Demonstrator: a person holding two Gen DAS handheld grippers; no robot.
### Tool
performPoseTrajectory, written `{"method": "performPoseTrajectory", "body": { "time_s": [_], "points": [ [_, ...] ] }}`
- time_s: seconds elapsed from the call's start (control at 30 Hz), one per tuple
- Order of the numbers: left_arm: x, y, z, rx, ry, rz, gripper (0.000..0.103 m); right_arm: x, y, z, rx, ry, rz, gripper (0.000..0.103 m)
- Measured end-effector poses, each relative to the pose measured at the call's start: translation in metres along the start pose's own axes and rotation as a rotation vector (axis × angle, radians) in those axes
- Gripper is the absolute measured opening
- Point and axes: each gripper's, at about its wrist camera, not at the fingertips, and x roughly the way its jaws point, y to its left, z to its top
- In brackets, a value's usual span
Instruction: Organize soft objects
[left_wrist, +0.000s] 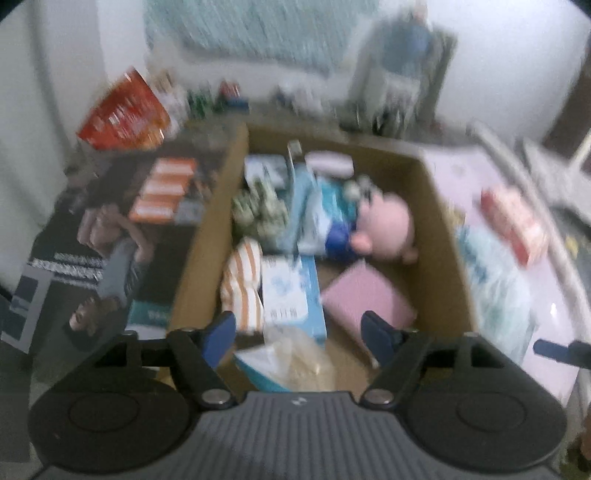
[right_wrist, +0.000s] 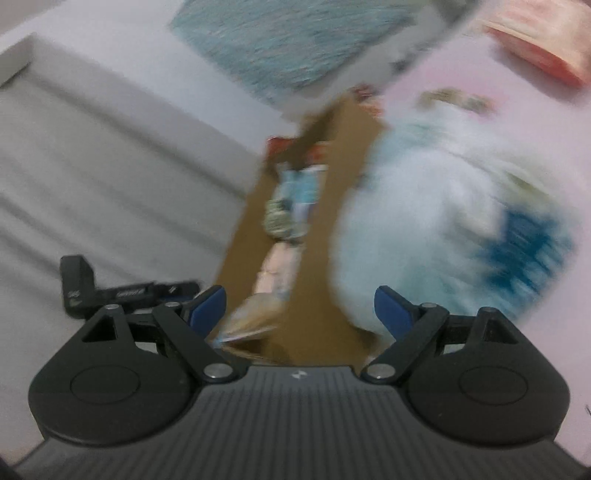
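An open cardboard box (left_wrist: 447, 236) holds soft things: a pink plush toy (left_wrist: 384, 225), a flat pink pack (left_wrist: 369, 299), a blue-white tissue pack (left_wrist: 291, 295), an orange-striped cloth (left_wrist: 242, 284) and a clear bag (left_wrist: 295, 354). My left gripper (left_wrist: 297, 332) is open and empty above the box's near end. My right gripper (right_wrist: 299, 310) is open and empty over the box edge (right_wrist: 332, 155), beside a blurred pale-blue soft pack (right_wrist: 436, 221) on the pink surface. Both views are blurred.
A dark printed poster (left_wrist: 96, 258) and a red packet (left_wrist: 122, 110) lie left of the box. On the pink surface (left_wrist: 461, 170) to the right lie a red-white pack (left_wrist: 517, 221) and a pale-blue pack (left_wrist: 495, 280). Clutter lines the back wall.
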Motion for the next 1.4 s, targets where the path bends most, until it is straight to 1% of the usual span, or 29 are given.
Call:
{"method": "performPoseTrajectory", "body": {
  "time_s": [0.07, 0.1, 0.13, 0.17, 0.2, 0.23, 0.27, 0.3, 0.33, 0.4, 0.43, 0.5, 0.57, 0.67, 0.73, 0.8, 0.83, 0.87, 0.93, 0.97, 1.07, 1.13, 1.2, 1.27, 1.3, 1.37, 1.4],
  "points": [
    [-0.018, 0.009, -0.012, -0.04, -0.112, 0.008, 0.086, 0.02, 0.037, 0.016, -0.091, 0.061, 0.053, 0.091],
    [-0.023, 0.012, -0.016, -0.057, -0.151, 0.018, 0.088, 0.035, 0.056, 0.024, -0.127, 0.106, 0.075, 0.092],
    [-0.027, 0.017, -0.022, -0.078, -0.193, 0.033, 0.089, 0.053, 0.072, 0.029, -0.146, 0.158, 0.09, 0.098],
    [-0.029, 0.021, -0.027, -0.101, -0.226, 0.051, 0.089, 0.071, 0.084, 0.034, -0.146, 0.217, 0.106, 0.102],
    [-0.029, 0.025, -0.032, -0.128, -0.254, 0.074, 0.09, 0.092, 0.093, 0.037, -0.129, 0.282, 0.122, 0.102],
    [-0.027, 0.029, -0.037, -0.152, -0.274, 0.101, 0.09, 0.121, 0.098, 0.04, -0.081, 0.37, 0.131, 0.102],
    [-0.024, 0.033, -0.04, -0.168, -0.283, 0.123, 0.09, 0.144, 0.1, 0.041, -0.031, 0.433, 0.117, 0.102],
    [-0.02, 0.036, -0.041, -0.186, -0.29, 0.141, 0.09, 0.166, 0.098, 0.042, 0.027, 0.492, 0.081, 0.102],
    [-0.017, 0.039, -0.043, -0.198, -0.298, 0.154, 0.09, 0.192, 0.094, 0.041, 0.1, 0.554, 0.02, 0.102],
    [-0.01, 0.046, -0.046, -0.219, -0.313, 0.176, 0.09, 0.223, 0.088, 0.037, 0.161, 0.613, -0.053, 0.102],
    [-0.006, 0.049, -0.046, -0.232, -0.316, 0.187, 0.09, 0.239, 0.084, 0.035, 0.177, 0.644, -0.107, 0.102],
    [-0.001, 0.058, -0.047, -0.253, -0.323, 0.193, 0.09, 0.258, 0.075, 0.026, 0.214, 0.689, -0.196, 0.102],
    [0.001, 0.064, -0.051, -0.282, -0.327, 0.185, 0.09, 0.275, 0.059, 0.021, 0.303, 0.717, -0.252, 0.102],
    [0.006, 0.072, -0.057, -0.314, -0.324, 0.162, 0.09, 0.297, 0.044, 0.015, 0.377, 0.757, -0.282, 0.102],
    [0.008, 0.075, -0.062, -0.324, -0.32, 0.161, 0.09, 0.307, 0.041, 0.01, 0.383, 0.772, -0.273, 0.102],
    [0.009, 0.078, -0.066, -0.331, -0.317, 0.166, 0.09, 0.309, 0.041, 0.005, 0.373, 0.774, -0.236, 0.101],
    [0.009, 0.08, -0.068, -0.333, -0.314, 0.169, 0.09, 0.309, 0.042, 0.004, 0.355, 0.769, -0.222, 0.097],
    [0.008, 0.081, -0.069, -0.334, -0.313, 0.174, 0.09, 0.308, 0.044, 0.003, 0.327, 0.761, -0.203, 0.085],
    [0.007, 0.084, -0.071, -0.338, -0.314, 0.184, 0.09, 0.303, 0.047, 0.001, 0.305, 0.753, -0.162, 0.065],
    [0.006, 0.085, -0.072, -0.342, -0.315, 0.185, 0.09, 0.301, 0.048, 0.002, 0.298, 0.748, -0.151, 0.058],
    [0.005, 0.089, -0.073, -0.354, -0.322, 0.176, 0.089, 0.29, 0.057, 0.007, 0.228, 0.728, -0.134, 0.05],
    [0.004, 0.089, -0.074, -0.356, -0.325, 0.174, 0.089, 0.283, 0.064, 0.01, 0.195, 0.72, -0.119, 0.046],
    [0.003, 0.088, -0.074, -0.357, -0.327, 0.173, 0.089, 0.273, 0.077, 0.016, 0.124, 0.702, -0.101, 0.043],
    [0.001, 0.088, -0.075, -0.356, -0.333, 0.173, 0.089, 0.263, 0.094, 0.023, 0.021, 0.69, -0.081, 0.043],
    [0.0, 0.088, -0.075, -0.355, -0.335, 0.174, 0.089, 0.258, 0.104, 0.03, -0.056, 0.682, -0.08, 0.043],
    [-0.002, 0.087, -0.076, -0.353, -0.341, 0.176, 0.089, 0.253, 0.126, 0.039, -0.293, 0.65, -0.119, 0.043],
    [-0.003, 0.087, -0.076, -0.352, -0.343, 0.176, 0.089, 0.254, 0.133, 0.041, -0.407, 0.655, -0.128, 0.043]
  ]
}}
